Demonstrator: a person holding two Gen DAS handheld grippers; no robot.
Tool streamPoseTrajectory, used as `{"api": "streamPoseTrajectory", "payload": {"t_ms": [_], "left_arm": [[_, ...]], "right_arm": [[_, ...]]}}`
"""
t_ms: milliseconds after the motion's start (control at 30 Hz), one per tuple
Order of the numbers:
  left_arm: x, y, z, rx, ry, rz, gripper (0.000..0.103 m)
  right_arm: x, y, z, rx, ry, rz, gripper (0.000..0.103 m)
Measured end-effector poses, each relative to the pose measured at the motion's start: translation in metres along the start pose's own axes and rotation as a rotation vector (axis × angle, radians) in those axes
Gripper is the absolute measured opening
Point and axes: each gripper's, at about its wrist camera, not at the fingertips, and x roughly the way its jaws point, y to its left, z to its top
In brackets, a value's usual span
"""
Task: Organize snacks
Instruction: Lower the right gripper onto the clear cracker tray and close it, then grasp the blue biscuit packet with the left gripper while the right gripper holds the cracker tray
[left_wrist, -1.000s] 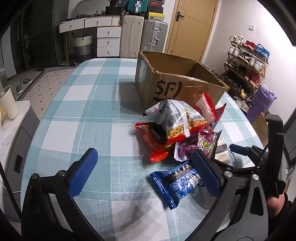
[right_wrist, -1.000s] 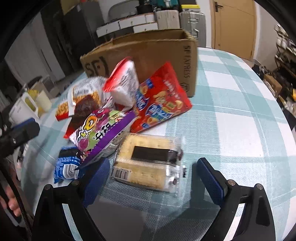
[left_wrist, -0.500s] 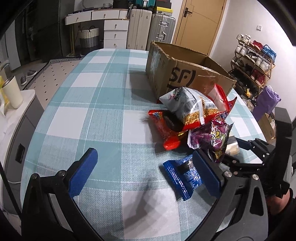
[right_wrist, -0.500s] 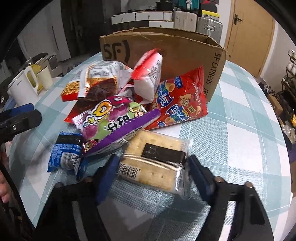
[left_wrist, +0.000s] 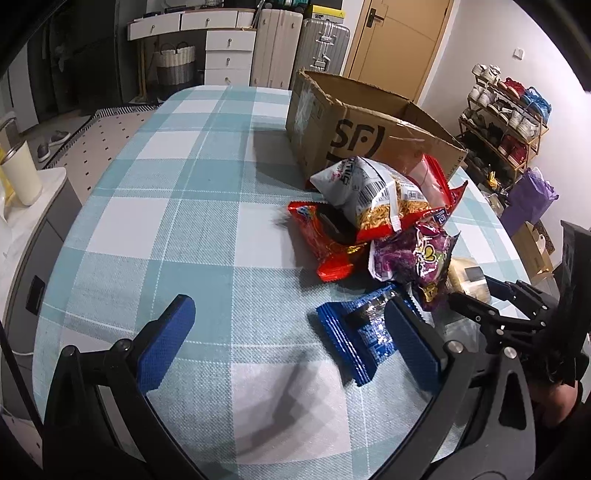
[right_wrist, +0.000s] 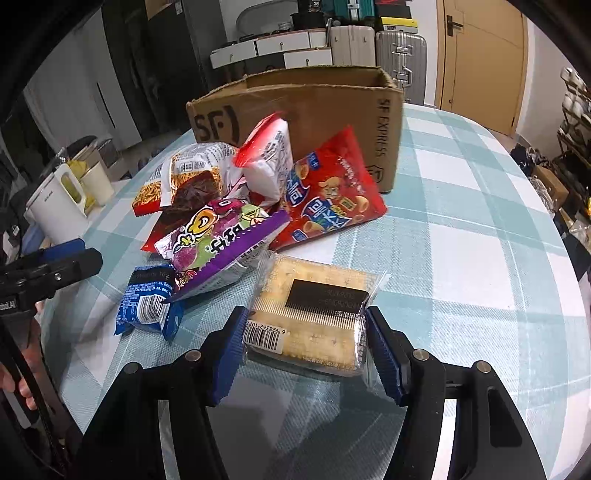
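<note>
A clear-wrapped cracker pack (right_wrist: 314, 295) lies on the checked tablecloth (right_wrist: 461, 240) in front of the snack pile. My right gripper (right_wrist: 304, 321) has its blue pads pressed on the pack's two sides, and the jaws are still closing. The pile holds a purple bag (right_wrist: 221, 236), a red biscuit bag (right_wrist: 328, 199), a noodle snack bag (left_wrist: 373, 192) and a blue packet (left_wrist: 362, 332). Behind the pile stands an open cardboard box (left_wrist: 354, 136). My left gripper (left_wrist: 288, 310) hangs open over the cloth, with the blue packet just beside its right finger.
A white kettle (right_wrist: 55, 206) and a cup (left_wrist: 20, 177) stand on a side cabinet left of the table. Suitcases and drawers line the back wall. A shoe rack (left_wrist: 506, 118) is off the table's right edge.
The right gripper's jaws came in from wide apart onto the cracker pack's sides. The left wrist view shifted slightly, so the pile sits further right in it.
</note>
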Motion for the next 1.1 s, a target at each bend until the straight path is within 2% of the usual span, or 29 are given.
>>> {"api": "streamPoseTrajectory", "payload": {"t_ms": [567,800,1100], "left_arm": [[0.020,-0.036,-0.010,0.032,0.107,-0.046,0.102],[0.037,-0.047,-0.011,0.034,0.158,0.004,0.102],[0.050,-0.064,-0.008,0.049,0.179,0.011,0.102]], "right_arm": [[-0.026,-0.019,-0.017,0.053,-0.063,0.037,0.064],[-0.028,-0.026,-0.022,0.071,-0.068,0.052,0.064],[-0.033,-0.033,-0.027,0.082,-0.085,0.058,0.064]]}}
